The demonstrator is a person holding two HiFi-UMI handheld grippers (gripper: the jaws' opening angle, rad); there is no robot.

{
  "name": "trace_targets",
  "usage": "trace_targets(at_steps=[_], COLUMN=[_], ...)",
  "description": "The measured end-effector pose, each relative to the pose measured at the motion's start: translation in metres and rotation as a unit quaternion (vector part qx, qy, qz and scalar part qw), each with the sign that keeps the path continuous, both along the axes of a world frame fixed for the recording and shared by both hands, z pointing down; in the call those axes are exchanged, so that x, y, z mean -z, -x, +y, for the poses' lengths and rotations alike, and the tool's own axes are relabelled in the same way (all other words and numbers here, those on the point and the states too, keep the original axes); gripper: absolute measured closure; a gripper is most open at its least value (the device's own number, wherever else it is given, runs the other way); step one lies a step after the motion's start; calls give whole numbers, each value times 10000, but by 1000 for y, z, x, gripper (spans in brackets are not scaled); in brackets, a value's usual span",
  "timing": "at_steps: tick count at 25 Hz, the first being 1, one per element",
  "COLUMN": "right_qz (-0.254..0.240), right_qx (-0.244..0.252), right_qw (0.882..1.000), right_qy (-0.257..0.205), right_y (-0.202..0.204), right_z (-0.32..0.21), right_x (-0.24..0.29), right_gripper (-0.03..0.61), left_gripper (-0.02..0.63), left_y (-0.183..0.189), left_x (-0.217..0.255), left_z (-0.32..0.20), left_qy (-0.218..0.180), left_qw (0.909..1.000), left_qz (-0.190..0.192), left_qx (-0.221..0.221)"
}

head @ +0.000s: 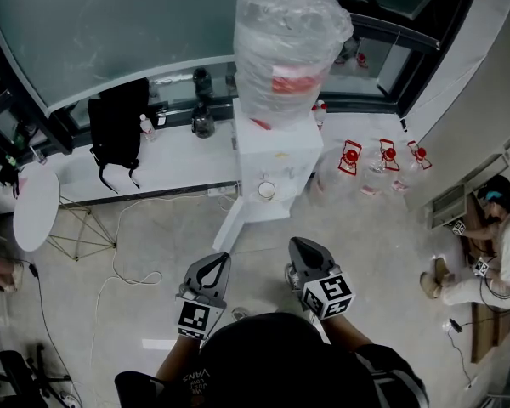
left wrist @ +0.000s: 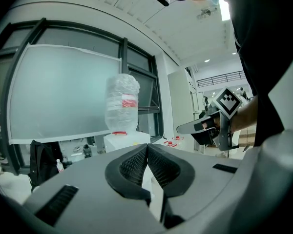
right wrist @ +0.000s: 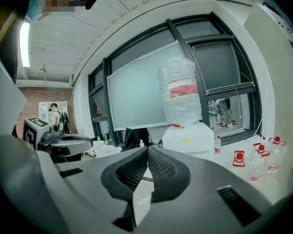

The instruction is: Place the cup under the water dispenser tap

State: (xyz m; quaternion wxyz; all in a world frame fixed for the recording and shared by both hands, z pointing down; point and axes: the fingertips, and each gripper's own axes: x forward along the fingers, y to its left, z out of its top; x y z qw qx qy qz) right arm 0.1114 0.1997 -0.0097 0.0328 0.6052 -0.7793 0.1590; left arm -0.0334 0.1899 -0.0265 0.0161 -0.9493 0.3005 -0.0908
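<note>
A white water dispenser [head: 276,155] stands ahead on the floor with a plastic-wrapped bottle [head: 285,45] on top. A small white cup [head: 266,190] sits in its recess below the tap. Both grippers hang well short of it, side by side above the floor. My left gripper [head: 220,259] is shut with nothing between its pads, and so is my right gripper [head: 297,245]. In the left gripper view the shut left gripper [left wrist: 147,147] points toward the dispenser [left wrist: 126,140], with the right gripper [left wrist: 203,127] off to the right. The right gripper view shows the shut right gripper [right wrist: 148,149] below the dispenser [right wrist: 188,139].
A black backpack [head: 119,130] and small bottles rest on the white window ledge [head: 183,164]. A round white table [head: 36,206] stands at left. Red-capped jugs [head: 382,155] lie right of the dispenser. A person [head: 497,240] sits on the floor at far right. Cables [head: 123,253] trail across the floor.
</note>
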Motion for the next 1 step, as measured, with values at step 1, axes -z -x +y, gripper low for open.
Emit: trace_targets(at_steps=[1], right_qz=[5], right_qx=[15], right_qw=[10000], right_qy=[-2], right_y=[1], right_z=[1], right_x=[-1], right_gripper=[535], left_gripper=[594], left_y=[0], left_x=[-1], left_z=[2], left_qy=[5], left_qw=[10000], left_qz=[0], left_qx=[0])
